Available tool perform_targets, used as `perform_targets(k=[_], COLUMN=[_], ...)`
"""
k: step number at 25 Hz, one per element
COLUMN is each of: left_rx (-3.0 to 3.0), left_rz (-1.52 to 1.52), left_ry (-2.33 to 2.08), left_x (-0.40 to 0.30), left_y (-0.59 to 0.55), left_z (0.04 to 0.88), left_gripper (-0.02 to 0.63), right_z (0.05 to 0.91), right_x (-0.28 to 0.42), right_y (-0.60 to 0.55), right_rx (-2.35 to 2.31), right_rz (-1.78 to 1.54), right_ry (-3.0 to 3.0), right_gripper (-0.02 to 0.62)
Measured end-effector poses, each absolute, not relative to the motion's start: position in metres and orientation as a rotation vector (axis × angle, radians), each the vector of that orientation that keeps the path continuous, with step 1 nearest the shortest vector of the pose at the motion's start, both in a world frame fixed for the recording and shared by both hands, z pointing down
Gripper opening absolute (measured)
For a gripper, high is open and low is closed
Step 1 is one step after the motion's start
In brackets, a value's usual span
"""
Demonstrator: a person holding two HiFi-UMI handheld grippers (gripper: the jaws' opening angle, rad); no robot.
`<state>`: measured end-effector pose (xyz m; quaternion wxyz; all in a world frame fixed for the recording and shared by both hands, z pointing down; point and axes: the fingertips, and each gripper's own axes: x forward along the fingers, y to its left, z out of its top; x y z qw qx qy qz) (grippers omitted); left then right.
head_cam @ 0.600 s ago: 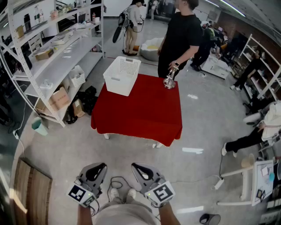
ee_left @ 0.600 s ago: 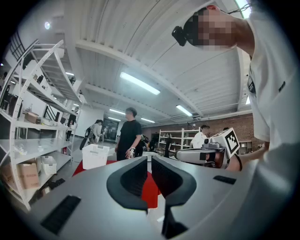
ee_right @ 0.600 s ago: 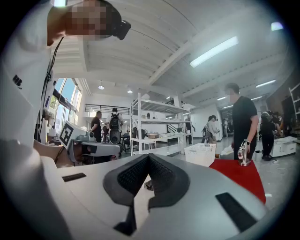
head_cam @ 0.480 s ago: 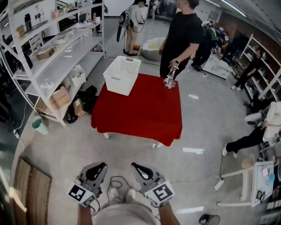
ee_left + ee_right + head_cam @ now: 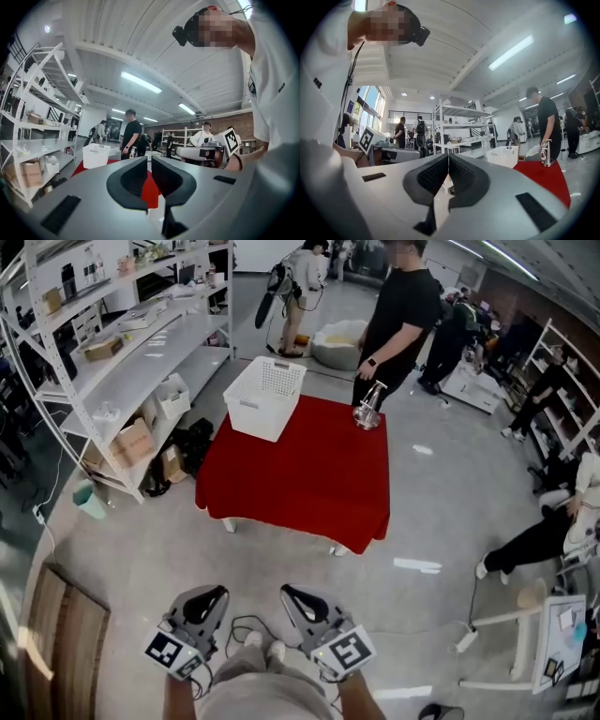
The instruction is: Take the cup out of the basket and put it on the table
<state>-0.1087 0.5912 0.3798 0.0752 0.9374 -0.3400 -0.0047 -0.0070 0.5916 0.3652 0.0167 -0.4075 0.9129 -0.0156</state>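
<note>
A white mesh basket (image 5: pixel 265 397) stands on the far left corner of the red-clothed table (image 5: pixel 300 474). A shiny metal cup (image 5: pixel 367 410) stands on the cloth at the far right corner, outside the basket. A person in black (image 5: pixel 398 320) has a hand at its top. Both grippers hang close to my body, well short of the table. My left gripper (image 5: pixel 221 593) and right gripper (image 5: pixel 286 593) are shut with nothing between their pads. The left gripper view shows its gripper (image 5: pixel 149 159) and the basket (image 5: pixel 96 155). The right gripper view shows its gripper (image 5: pixel 448 157) and the cup (image 5: pixel 544 152).
White shelving (image 5: pixel 122 343) with boxes lines the left side. A wooden board (image 5: pixel 66 652) lies at the lower left, and cables (image 5: pixel 248 629) trail by my feet. A white stand (image 5: pixel 525 634) and seated people are at the right. Bare floor lies between me and the table.
The view has shifted slightly. The person in black has straightened a little beside the cup. Neither gripper has moved.
</note>
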Motion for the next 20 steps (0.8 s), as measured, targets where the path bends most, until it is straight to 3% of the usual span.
perform_targets(k=[20], left_rx=[2.822], left_rz=[-0.031], left_ry=[-0.962], left_x=[-0.113], left_y=[0.504], left_z=[0.388], left_gripper=[0.035], right_z=[0.379], right_x=[-0.017], right_y=[0.509], right_rx=[-1.308], right_rz=[-0.093], right_ry=[2.828], right_gripper=[0.009])
